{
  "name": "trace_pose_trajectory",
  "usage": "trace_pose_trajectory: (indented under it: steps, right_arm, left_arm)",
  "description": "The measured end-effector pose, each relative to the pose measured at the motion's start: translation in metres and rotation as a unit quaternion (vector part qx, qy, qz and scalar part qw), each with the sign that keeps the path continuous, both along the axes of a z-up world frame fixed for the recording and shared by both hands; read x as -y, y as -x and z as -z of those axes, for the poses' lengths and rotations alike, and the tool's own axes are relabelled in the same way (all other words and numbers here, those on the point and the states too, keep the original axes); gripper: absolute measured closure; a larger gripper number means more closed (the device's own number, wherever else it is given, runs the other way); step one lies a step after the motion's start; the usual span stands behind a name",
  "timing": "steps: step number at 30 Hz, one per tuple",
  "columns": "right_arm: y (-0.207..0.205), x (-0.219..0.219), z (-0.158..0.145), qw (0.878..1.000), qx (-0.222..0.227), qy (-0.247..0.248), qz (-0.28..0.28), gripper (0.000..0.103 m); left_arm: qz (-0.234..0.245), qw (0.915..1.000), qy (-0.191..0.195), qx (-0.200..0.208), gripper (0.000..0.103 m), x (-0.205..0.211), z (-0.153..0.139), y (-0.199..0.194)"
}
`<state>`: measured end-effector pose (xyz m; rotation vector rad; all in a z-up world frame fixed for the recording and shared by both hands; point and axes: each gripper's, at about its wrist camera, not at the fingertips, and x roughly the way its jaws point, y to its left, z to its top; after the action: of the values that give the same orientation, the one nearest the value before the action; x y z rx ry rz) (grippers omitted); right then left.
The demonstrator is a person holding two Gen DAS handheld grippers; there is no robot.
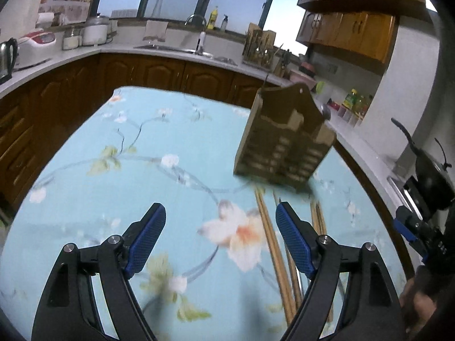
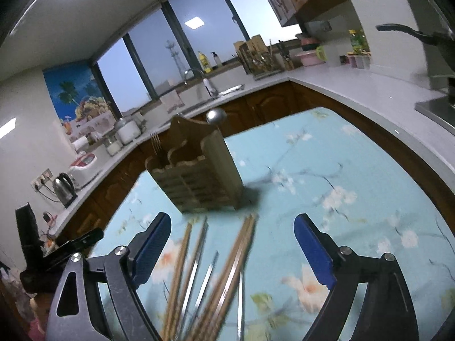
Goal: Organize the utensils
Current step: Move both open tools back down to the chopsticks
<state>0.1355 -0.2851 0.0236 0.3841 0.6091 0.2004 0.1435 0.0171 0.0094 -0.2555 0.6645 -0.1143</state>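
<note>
Both grippers (image 1: 220, 221) (image 2: 233, 233) have black arms, silver screws and blue textured pads (image 1: 294, 240).

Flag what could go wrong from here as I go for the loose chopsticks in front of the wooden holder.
1. The wooden chopsticks and metal ones lie fanned and crossing, so the open right gripper may pinch a mixed bunch.
2. The wooden utensil holder stands close behind the tips; a forward push might tip it.
3. The left gripper is open close by, so the two could collide.

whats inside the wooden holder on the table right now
From the wooden holder, a few wooden chopstick tips rise at one end and a round metal ladle bowl at the other. Its walls hide everything lower inside.
</note>
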Motion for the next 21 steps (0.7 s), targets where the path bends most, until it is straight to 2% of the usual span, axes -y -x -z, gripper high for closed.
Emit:
trace_pose_trajectory:
  steps: [9, 11, 13, 18, 21]
  right_arm:
    - [0.014, -0.010, 0.021, 0.999, -0.032, 0.033, -0.008, 0.015]
    - [0.011, -0.016, 0.026, 0.998, -0.043, 0.040, -0.016, 0.025]
    - [0.005, -0.021, 0.032, 0.997, -0.058, 0.045, -0.025, 0.029]
    - [-0.004, -0.029, 0.044, 0.995, -0.079, 0.050, -0.035, 0.031]
    - [-0.010, -0.030, 0.046, 0.994, -0.088, 0.052, -0.037, 0.036]
  left_arm:
    - [0.001, 0.9996, 0.000, -0.029, 0.021, 0.001, 0.016, 0.013]
    - [0.003, 0.9995, -0.005, -0.031, 0.021, 0.003, 0.017, 0.013]
    - [0.003, 0.9994, -0.010, -0.033, 0.021, 0.004, 0.017, 0.012]
    - [0.008, 0.9989, -0.017, -0.043, 0.021, 0.006, 0.020, 0.005]
    - [0.017, 0.9983, -0.021, -0.051, 0.022, 0.011, 0.020, -0.004]
